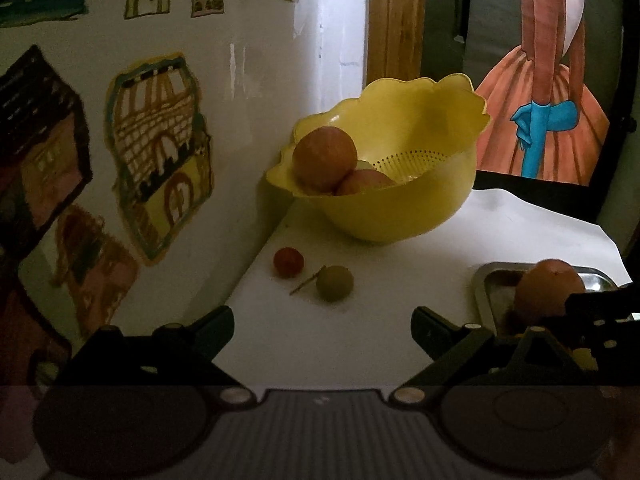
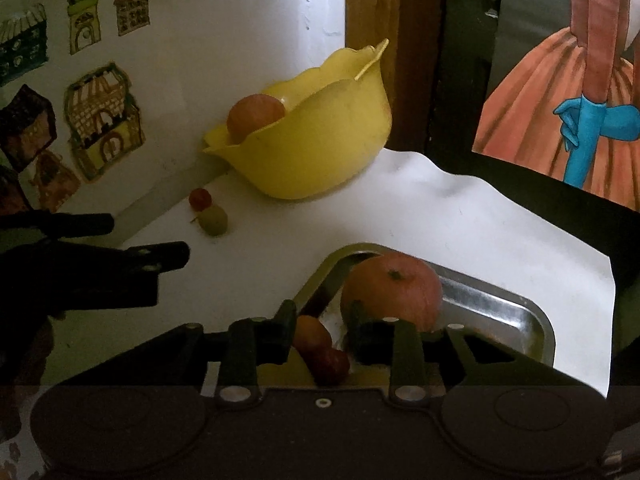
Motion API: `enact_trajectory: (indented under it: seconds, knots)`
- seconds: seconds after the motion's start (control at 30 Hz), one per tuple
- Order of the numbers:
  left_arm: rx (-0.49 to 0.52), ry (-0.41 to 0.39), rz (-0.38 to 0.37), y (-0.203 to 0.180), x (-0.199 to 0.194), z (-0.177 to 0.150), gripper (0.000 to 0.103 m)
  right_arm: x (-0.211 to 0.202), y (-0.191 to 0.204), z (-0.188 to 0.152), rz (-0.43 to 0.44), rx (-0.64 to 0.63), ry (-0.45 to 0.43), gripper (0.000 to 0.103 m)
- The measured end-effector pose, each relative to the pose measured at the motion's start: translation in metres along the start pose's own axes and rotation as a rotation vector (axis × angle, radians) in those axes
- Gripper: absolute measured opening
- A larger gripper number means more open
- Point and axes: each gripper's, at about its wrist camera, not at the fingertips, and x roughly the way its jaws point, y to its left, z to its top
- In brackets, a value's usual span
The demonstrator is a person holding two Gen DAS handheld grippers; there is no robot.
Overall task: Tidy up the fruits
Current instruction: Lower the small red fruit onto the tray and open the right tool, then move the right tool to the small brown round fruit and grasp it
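A yellow colander bowl stands at the back of the white table and holds two large orange-red fruits. In front of it lie a small red fruit and a small green fruit with a stem. My left gripper hovers open just short of them, with nothing between its fingers. A steel tray on the right carries a big orange. Over the tray's near corner my right gripper is shut on a small orange fruit. A small red fruit lies right below it.
A white wall with paper house cut-outs runs along the table's left edge. A wooden post and a painted picture stand behind the bowl. The white sheet on the table ends close behind and to the right of the tray.
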Motion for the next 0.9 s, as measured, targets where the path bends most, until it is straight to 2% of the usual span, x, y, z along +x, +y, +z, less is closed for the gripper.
enact_trajectory:
  seconds: [0.13,0.2,0.3,0.47,0.57,0.63,0.77,0.9]
  knots:
    - [0.002,-0.008,0.009,-0.002,0.001,0.007,0.098,0.006,0.004,0.009,0.017,-0.045,-0.011,0.048]
    - [-0.010,-0.012,0.022,0.000,-0.001,0.011,0.100,0.011,0.006,0.015,0.035,-0.092,-0.013,0.061]
    - [-0.049,-0.004,0.026,0.002,-0.001,0.016,0.101,0.018,0.010,0.022,0.069,-0.192,-0.019,0.067]
    - [-0.167,0.046,0.053,0.006,-0.002,0.018,0.101,0.033,0.012,0.034,0.149,-0.301,-0.024,0.069]
    - [-0.224,0.060,0.079,0.008,-0.008,0.010,0.101,0.047,0.017,0.038,0.210,-0.317,0.005,0.069]
    - [-0.243,0.053,0.096,0.009,-0.015,0.003,0.101,0.058,0.020,0.043,0.259,-0.303,0.062,0.068]
    - [-0.274,0.039,0.115,0.017,-0.022,-0.002,0.102,0.063,0.034,0.052,0.260,-0.399,0.065,0.075]
    - [-0.297,0.029,0.124,0.024,-0.025,-0.001,0.102,0.071,0.046,0.055,0.265,-0.454,0.076,0.075]
